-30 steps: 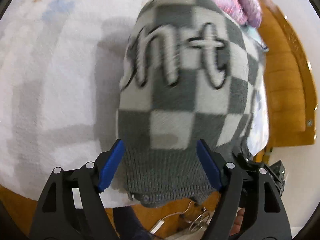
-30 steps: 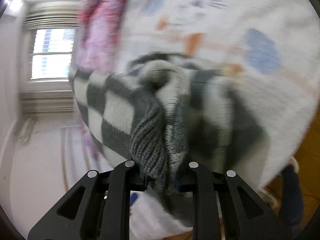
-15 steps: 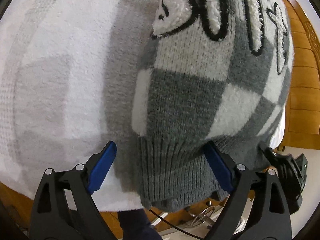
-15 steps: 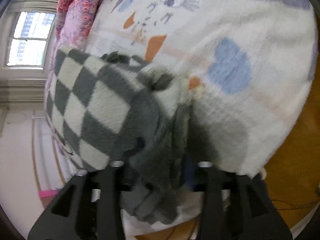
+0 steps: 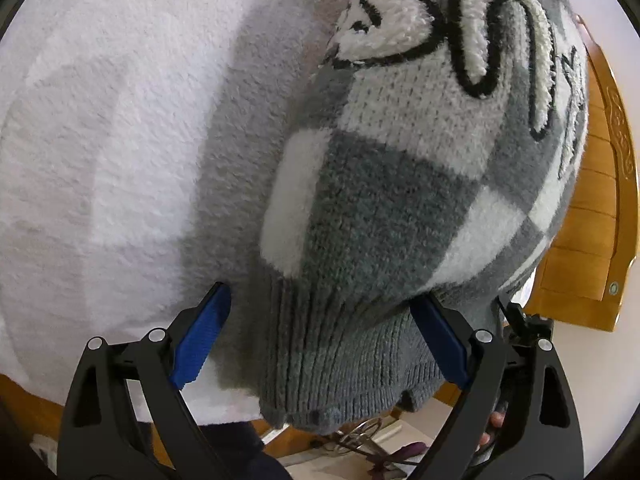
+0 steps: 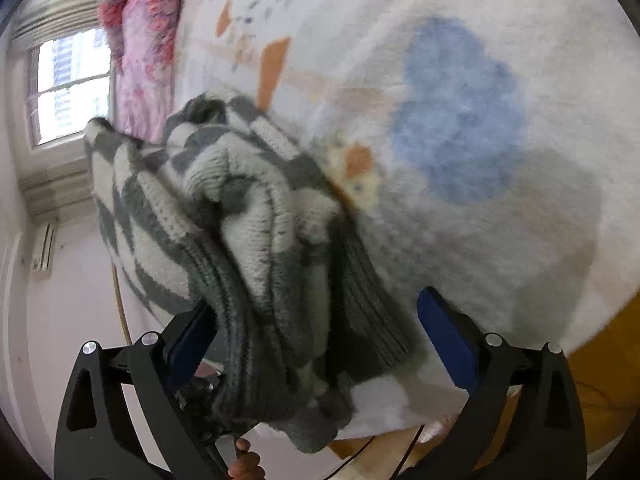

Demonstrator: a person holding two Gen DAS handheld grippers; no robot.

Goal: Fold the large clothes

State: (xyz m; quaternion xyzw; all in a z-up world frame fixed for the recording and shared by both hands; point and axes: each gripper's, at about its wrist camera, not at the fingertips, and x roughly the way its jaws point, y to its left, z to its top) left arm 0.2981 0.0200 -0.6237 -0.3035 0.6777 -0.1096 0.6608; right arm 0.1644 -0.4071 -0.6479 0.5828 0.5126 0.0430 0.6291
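A grey and white checked sweater (image 5: 400, 208) lies folded in a thick bundle on a fluffy white blanket (image 5: 104, 152), at the blanket's near edge, with its ribbed hem hanging a little over the side. Big white letters with black edges sit on top of it.

The left hand-held gripper (image 5: 320, 336) is spread wide around the hem, and its blue pads (image 5: 202, 338) do not squeeze it.

The right hand-held gripper (image 6: 316, 336) is opening. The bundled end of the sweater (image 6: 256, 240) sits between its jaws; the left pad may brush the knit, but blur hides it. The blanket (image 6: 460, 128) there has blue and orange shapes. A pink fuzzy cloth (image 6: 144, 48) lies near a window (image 6: 68, 88).
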